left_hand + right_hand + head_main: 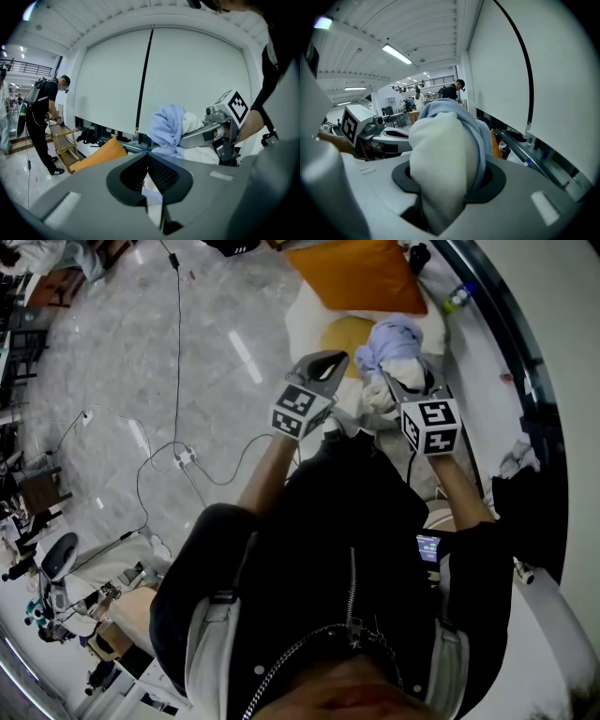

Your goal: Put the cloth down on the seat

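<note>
Right gripper [392, 385]: jaws partly closed and clamped on a bunched cloth [394, 338], light blue over white, which fills the gap between the pads and bulges above them. The cloth is held up over the white seat [305, 320], beside a yellow cushion [345, 334]; contact with the seat cannot be confirmed. Left gripper [325, 360]: jaws pressed together at the tips, nothing gripped, just beside the cloth

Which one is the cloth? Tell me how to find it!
Look for the big orange cushion at the top of the head view, by the white seat. Just below it, the right gripper pinches the cloth. Unlike the smooth yellow cushion beside it, it is a crumpled bundle, pale blue over white.
</note>
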